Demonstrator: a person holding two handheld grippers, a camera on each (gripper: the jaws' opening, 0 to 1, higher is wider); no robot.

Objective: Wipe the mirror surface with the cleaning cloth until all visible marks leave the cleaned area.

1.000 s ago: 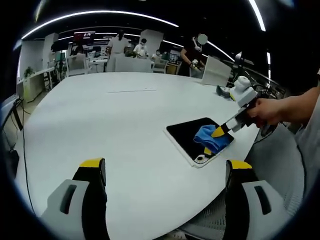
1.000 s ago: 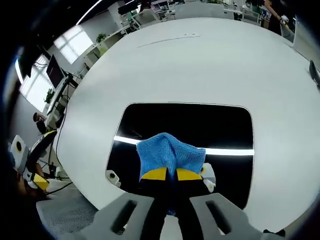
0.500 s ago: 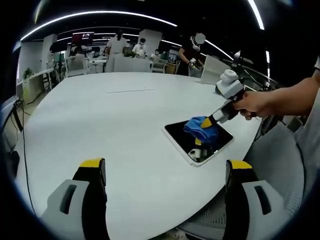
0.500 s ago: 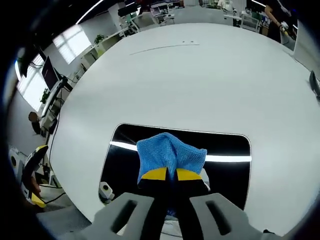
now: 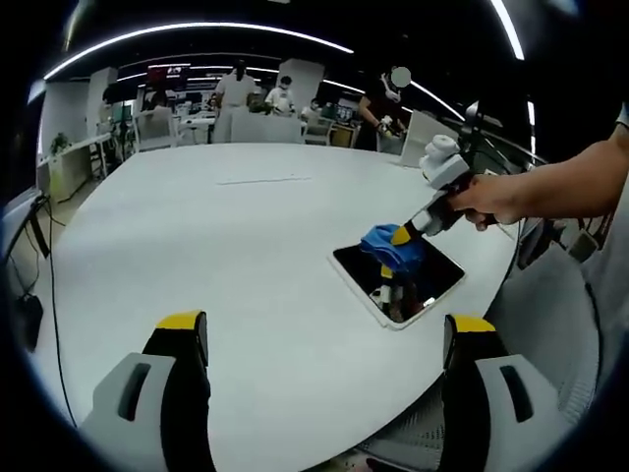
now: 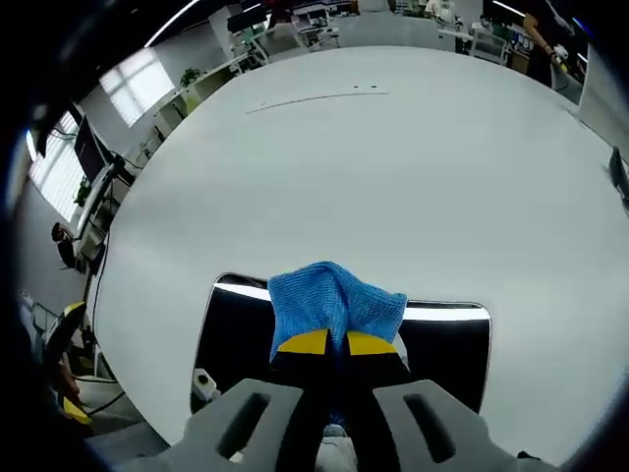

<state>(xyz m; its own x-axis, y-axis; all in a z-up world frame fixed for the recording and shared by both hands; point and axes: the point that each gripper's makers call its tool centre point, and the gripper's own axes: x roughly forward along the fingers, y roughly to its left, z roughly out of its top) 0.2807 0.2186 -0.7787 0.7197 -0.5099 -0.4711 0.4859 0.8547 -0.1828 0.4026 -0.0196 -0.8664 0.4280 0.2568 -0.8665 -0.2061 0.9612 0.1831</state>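
right gripper (image 6: 327,343) jaws clamped on the blue cleaning cloth (image 6: 334,301), cloth pressed against the mirror (image 6: 447,339) at its far edge. mirror lies flat on the white counter (image 6: 393,167), near the counter's right near edge. in the left gripper view, left gripper (image 5: 324,329) hangs over bare counter, jaws wide, holding nothing. a hand (image 5: 486,200) grips the right gripper's handle. people stand far back in the room.

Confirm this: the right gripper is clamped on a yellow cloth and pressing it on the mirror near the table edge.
Wrong on one count: the cloth is blue, not yellow, as the right gripper view shows. The right gripper is clamped on it, on the mirror near the edge of the white table.
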